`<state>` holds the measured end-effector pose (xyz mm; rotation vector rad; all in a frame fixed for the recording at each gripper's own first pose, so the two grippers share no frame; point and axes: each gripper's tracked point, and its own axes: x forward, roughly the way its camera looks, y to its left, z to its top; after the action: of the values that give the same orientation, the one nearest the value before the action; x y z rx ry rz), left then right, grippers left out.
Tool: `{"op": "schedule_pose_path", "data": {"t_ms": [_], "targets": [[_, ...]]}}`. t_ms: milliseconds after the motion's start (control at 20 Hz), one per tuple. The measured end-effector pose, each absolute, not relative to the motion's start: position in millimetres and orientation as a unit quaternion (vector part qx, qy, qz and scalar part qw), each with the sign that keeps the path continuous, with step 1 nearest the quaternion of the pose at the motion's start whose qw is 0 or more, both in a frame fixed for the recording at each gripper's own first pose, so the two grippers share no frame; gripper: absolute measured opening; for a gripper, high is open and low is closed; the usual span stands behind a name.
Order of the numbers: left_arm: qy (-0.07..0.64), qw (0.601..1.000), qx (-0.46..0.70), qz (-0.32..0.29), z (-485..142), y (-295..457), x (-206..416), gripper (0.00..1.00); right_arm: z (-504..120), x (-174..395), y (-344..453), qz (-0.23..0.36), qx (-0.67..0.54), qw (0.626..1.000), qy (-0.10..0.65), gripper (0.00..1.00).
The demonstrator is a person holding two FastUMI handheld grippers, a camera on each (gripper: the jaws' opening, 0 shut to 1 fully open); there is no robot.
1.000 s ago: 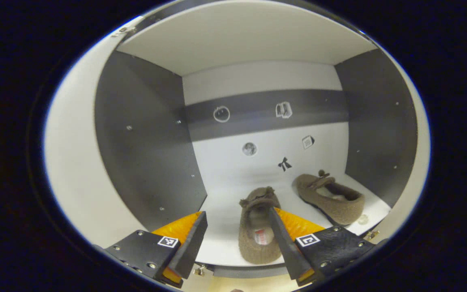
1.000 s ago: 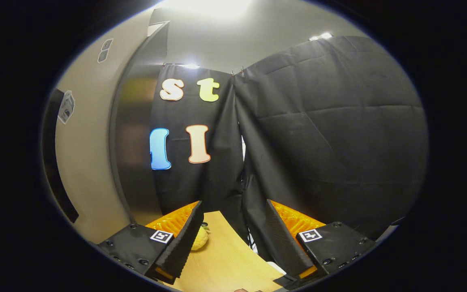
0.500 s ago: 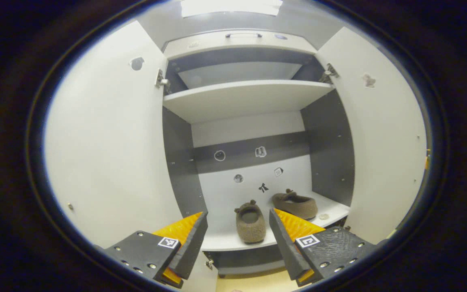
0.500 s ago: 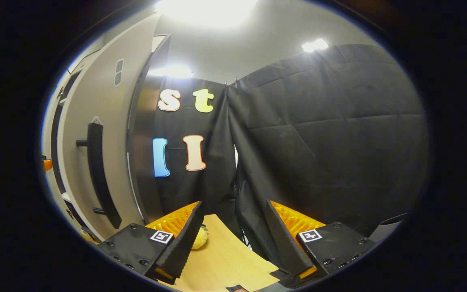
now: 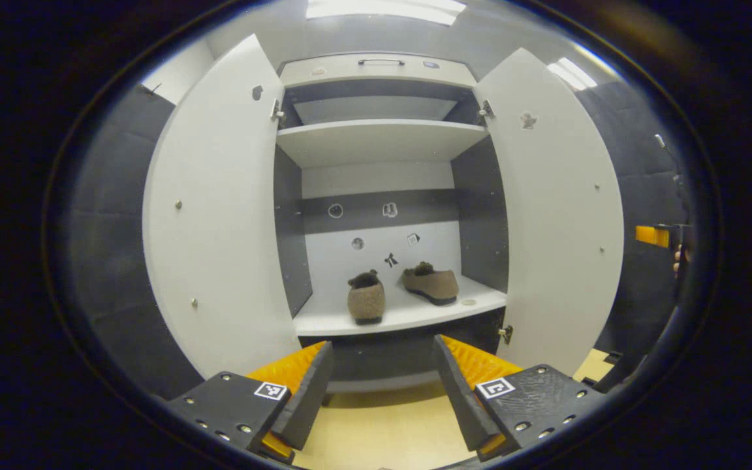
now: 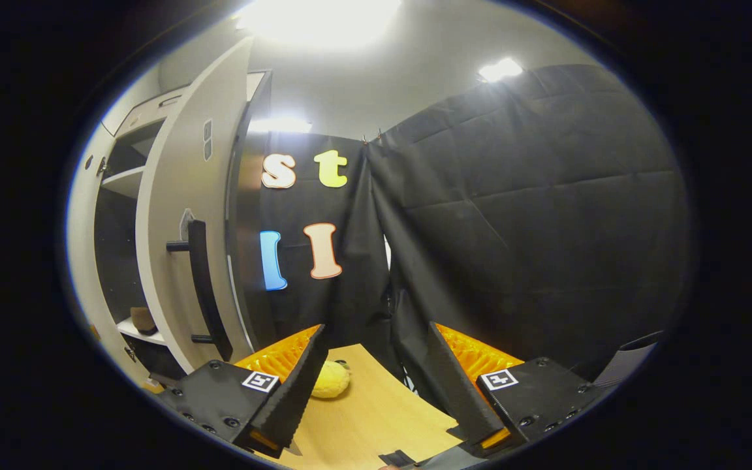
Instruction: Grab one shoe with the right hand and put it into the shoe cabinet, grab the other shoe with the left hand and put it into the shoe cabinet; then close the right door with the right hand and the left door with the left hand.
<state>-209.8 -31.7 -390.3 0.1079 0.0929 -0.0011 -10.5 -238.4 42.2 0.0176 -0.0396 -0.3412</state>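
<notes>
Two brown fuzzy shoes rest on the lower shelf of the white shoe cabinet (image 5: pixel 376 65): one shoe (image 5: pixel 366 299) points heel-out at the middle, the other shoe (image 5: pixel 431 283) lies to its right. Both doors stand wide open, the left door (image 5: pixel 219 215) and the right door (image 5: pixel 559 215). My left gripper (image 5: pixel 383 341) is open and holds nothing, well back from the shelf. My right gripper (image 6: pixel 376 326) is open too, out beyond the right door (image 6: pixel 173 248), whose black handle (image 6: pixel 203 287) faces it. A shoe (image 6: pixel 143 320) peeks from the shelf there.
An upper shelf (image 5: pixel 379 134) and a top drawer with a handle (image 5: pixel 381 62) sit above the shoes. A yellow soft object (image 6: pixel 330 380) lies on the wooden surface (image 6: pixel 369 418) beside the right gripper's finger. Black cloth walls surround the cabinet. A hand (image 5: pixel 677 258) shows at the far right.
My left gripper has backed away from the shelf, leaving the shoe there; the whole cabinet now shows. The right gripper view has taken in more of the right door, its handle and the cabinet's inside.
</notes>
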Motion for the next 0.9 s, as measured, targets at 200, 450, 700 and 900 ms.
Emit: {"op": "schedule_pose_path", "data": {"t_ms": [200,450,700,900], "targets": [[0.056,0.998,0.034,0.024,-400.8,-42.8,-235.8,0.88,50.3,6.8,-229.5,-0.122,0.005,0.992,-0.017,0.96],[0.053,0.995,0.028,0.077,-391.4,-44.3,-260.4,0.96,69.5,34.9,-199.0,-0.038,0.013,0.999,-0.014,1.00],[0.058,0.991,0.024,0.115,-390.4,-48.2,-281.4,0.95,75.5,55.8,-181.9,0.026,0.013,0.999,-0.013,0.96],[0.068,0.989,-0.014,0.133,-396.1,-50.2,-290.4,0.88,65.0,59.2,-161.3,0.054,0.006,0.999,-0.001,0.92]]}}
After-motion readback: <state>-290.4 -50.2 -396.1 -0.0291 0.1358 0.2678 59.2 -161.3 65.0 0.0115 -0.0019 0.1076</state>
